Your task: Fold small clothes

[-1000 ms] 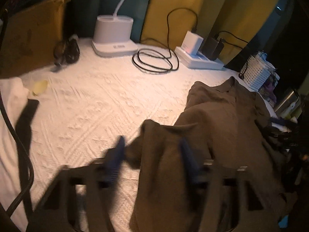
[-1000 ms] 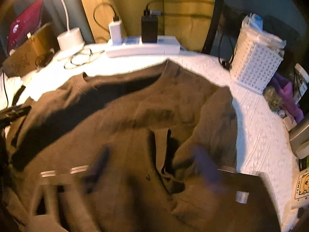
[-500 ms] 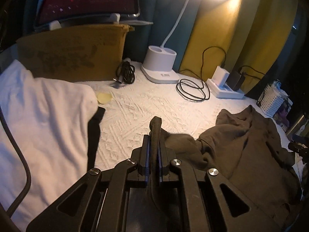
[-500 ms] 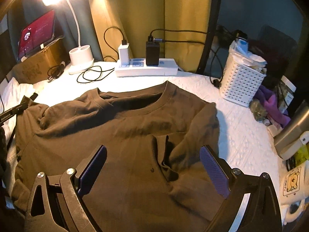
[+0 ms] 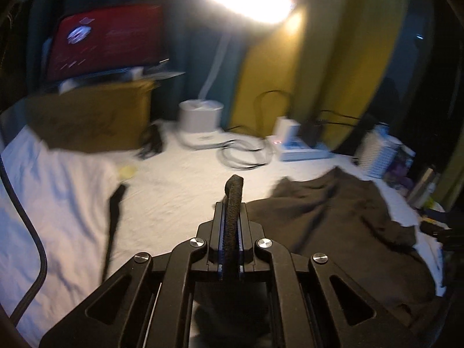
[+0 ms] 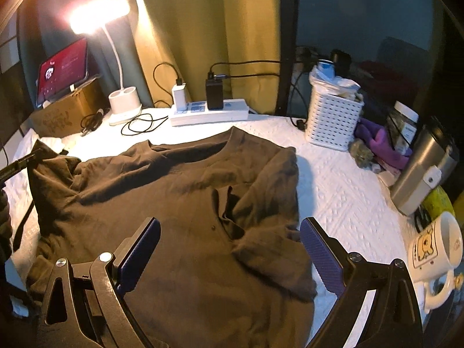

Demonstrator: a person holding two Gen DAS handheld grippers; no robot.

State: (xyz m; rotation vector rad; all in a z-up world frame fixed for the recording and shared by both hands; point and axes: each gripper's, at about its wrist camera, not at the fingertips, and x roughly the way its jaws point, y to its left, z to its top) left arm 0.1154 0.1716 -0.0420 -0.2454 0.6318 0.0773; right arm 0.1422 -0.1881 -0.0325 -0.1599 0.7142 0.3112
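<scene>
One brown T-shirt (image 6: 185, 197) is spread over the middle of a white textured bedspread (image 6: 342, 185), with its neckline turned toward the far edge, where a single white power strip (image 6: 208, 114) lies. Two chargers are plugged into that strip: one white (image 6: 179, 96), one black (image 6: 214, 94). One lit desk lamp (image 6: 123, 103) is seen at the far left corner, beside one cardboard box (image 6: 62, 114) on which one red-screened tablet (image 6: 62, 71) is propped. One loose coil of black cable (image 6: 142, 123) is laid between the lamp and the strip. Along the right edge one white perforated basket (image 6: 333, 119), one steel tumbler (image 6: 423, 171) and one printed mug (image 6: 435, 249) are lined up.

Two grippers are in view. The fingers of the left gripper (image 5: 231, 232) are pressed together on a fold of the shirt's left sleeve, a dark roll of cloth (image 5: 233, 200) being pinched between the pads and standing above them; in the right wrist view that sleeve is seen raised off the bedspread at the left edge. The fingers of the right gripper (image 6: 230, 249) are spread wide over the shirt's lower right part, and nothing is held between them; whether the tips touch the cloth cannot be told
</scene>
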